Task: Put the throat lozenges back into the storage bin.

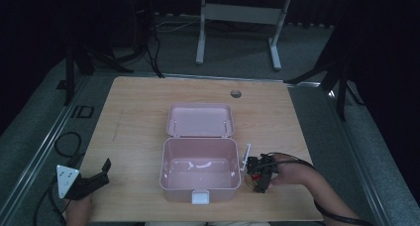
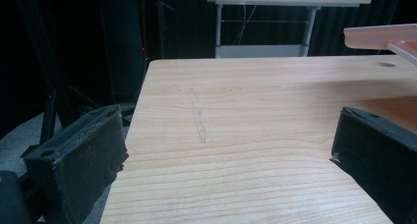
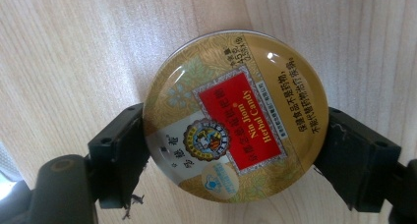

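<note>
A round gold candy tin with a red label sits between the two jaws of my right gripper, which press on its opposite sides. From above, that gripper points down at the table just right of an open pink plastic box, and the tin's red label peeks out beneath it. The box's lid lies folded back, and its inside looks empty. My left gripper rests at the table's front left corner, jaws wide apart over bare wood.
A white latch sticks out at the box's front. A small white upright piece stands beside the box's right wall. A round cable hole lies near the table's far edge. A white desk frame stands beyond on the floor.
</note>
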Motion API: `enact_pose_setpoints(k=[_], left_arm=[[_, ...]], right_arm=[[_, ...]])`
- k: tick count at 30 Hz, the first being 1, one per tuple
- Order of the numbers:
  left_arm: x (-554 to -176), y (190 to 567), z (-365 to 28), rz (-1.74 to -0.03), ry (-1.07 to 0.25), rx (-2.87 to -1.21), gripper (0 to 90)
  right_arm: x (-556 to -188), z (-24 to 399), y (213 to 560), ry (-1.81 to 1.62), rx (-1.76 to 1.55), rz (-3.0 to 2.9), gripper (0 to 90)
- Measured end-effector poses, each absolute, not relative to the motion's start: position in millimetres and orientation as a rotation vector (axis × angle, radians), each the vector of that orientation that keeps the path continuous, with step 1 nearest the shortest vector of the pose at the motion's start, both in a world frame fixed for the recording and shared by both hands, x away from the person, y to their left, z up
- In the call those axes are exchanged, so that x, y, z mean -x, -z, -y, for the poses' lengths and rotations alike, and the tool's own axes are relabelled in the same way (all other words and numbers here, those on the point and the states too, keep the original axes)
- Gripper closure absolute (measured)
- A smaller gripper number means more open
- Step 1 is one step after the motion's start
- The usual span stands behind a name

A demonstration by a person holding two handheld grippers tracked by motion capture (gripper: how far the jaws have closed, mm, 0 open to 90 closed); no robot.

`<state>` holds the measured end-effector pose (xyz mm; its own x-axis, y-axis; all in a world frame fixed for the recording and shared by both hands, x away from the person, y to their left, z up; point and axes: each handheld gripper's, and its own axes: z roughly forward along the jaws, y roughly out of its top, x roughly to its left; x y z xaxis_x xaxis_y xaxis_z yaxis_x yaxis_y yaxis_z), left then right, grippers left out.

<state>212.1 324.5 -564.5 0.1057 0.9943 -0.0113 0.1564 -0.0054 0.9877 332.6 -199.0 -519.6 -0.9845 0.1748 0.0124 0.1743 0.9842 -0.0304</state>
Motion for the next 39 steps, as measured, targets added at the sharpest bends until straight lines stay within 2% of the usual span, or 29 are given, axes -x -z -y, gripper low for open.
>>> enact_pose_setpoints(k=[23, 28, 31, 34, 39], left_arm=[[-213, 564, -324, -1.24, -1.05, -1.384, 0.4], [-213, 564, -324, -1.24, -1.048, -1.386, 0.4], [-213, 564, -324, -1.242, -1.051, -1.385, 0.4], [-213, 564, -324, -1.243, -1.05, -1.384, 0.4], [-213, 564, -324, -1.243, -1.049, -1.386, 0.4]], right_arm=[[-332, 209, 468, -0.053, 0.349, 3.094, 19.9], [-330, 209, 438, -0.018, 0.349, 3.109, 19.9], [-330, 208, 432, -0.017, 0.34, 3.119, 19.9], [-333, 204, 404, 0.013, 0.314, 3.144, 19.9], [-333, 194, 380, 0.061, 0.292, 3.158, 19.9]])
